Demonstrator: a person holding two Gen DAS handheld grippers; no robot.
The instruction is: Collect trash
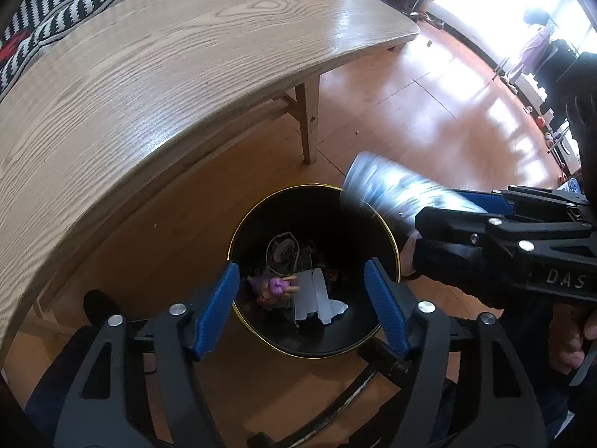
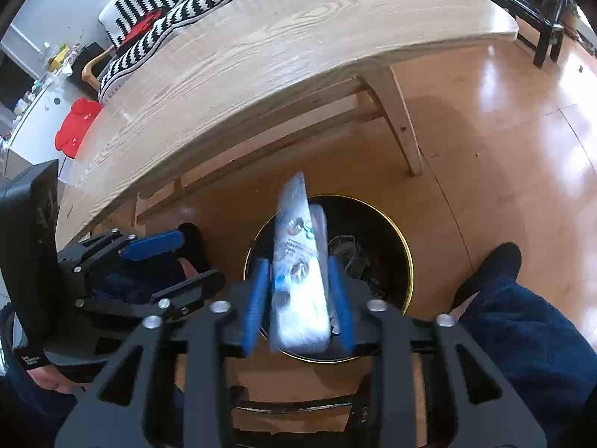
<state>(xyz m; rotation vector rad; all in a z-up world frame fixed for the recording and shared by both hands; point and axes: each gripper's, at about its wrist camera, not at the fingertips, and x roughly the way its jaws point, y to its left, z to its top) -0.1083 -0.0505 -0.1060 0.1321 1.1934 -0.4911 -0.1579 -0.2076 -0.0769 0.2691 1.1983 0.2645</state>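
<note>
Right tongs [image 2: 298, 295] sit directly over the bin [image 2: 405, 250], pointing steeply down, with the packet [image 2: 300, 283] between the blue pads [image 2: 253, 298]. There's a visible gap on each side and the packet is motion-blurred, so I read it as released and dropping, not gripped. Positioning makes sense: hold above the opening so the packet falls straight in. Left tongs [image 1: 302, 306] also hover above the bin [image 1: 238, 231], spread wide with nothing between them; below them lie paper scraps [image 1: 317, 295] and a purple wrapper [image 1: 274, 287], likely the load already dropped. Packet [image 1: 391, 190] from the left view: pale, glossy plastic pouch, white-blue with small dark printed shapes, long and flat, its tip angled over the rim. Bin is black with a gold rim, standing on the floor just beside the desk [image 1: 168, 74], between the person's feet.
</note>
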